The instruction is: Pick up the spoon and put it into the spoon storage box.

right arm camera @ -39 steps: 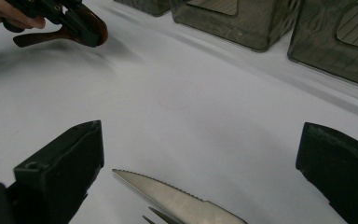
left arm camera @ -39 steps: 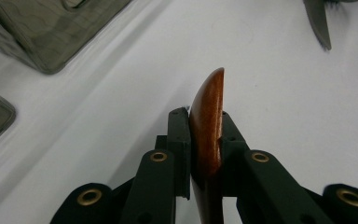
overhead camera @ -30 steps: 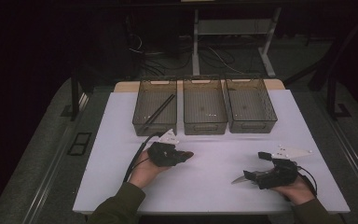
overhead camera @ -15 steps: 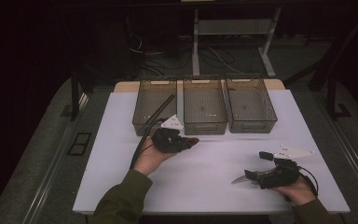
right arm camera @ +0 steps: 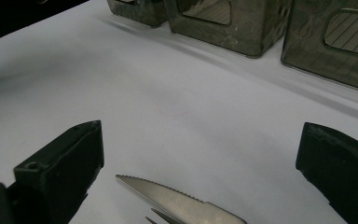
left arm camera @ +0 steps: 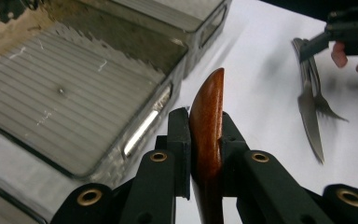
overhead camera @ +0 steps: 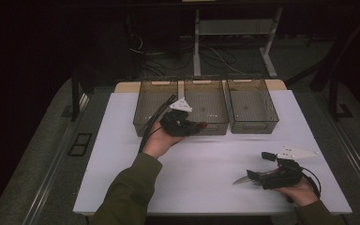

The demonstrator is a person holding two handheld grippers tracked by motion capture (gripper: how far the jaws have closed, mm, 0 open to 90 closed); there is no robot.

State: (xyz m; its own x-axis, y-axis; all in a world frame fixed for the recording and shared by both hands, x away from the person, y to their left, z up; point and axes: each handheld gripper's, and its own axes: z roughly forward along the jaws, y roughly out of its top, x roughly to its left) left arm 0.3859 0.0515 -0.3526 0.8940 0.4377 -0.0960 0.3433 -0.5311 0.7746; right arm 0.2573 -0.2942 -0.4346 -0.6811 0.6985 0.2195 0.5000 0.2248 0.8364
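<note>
My left gripper (overhead camera: 190, 125) (left arm camera: 204, 116) is shut on a brown wooden utensil handle (left arm camera: 212, 88), whose rounded tip (overhead camera: 200, 125) pokes out to the right. It hovers over the front wall of the left and middle bins. Near the table's front right, my right gripper (overhead camera: 260, 165) (right arm camera: 200, 135) stands open and low over the white table. A serrated knife (right arm camera: 177, 200) (overhead camera: 241, 179) and a fork (left arm camera: 324, 105) lie between its wide jaws, with no pad touching them. Their handles are hidden under the gripper.
Three smoky clear bins stand in a row at the back: left (overhead camera: 143, 126), middle (overhead camera: 215, 125), right (overhead camera: 253, 126). The left gripper view looks into one ribbed bin (left arm camera: 149, 126). A black cable (overhead camera: 152, 124) trails over the left bin. White tabletop (overhead camera: 206, 164) spreads between the hands.
The left hand has risen and moved away from me toward the bins, carrying the wooden handle. The right hand and the cutlery have stayed put.
</note>
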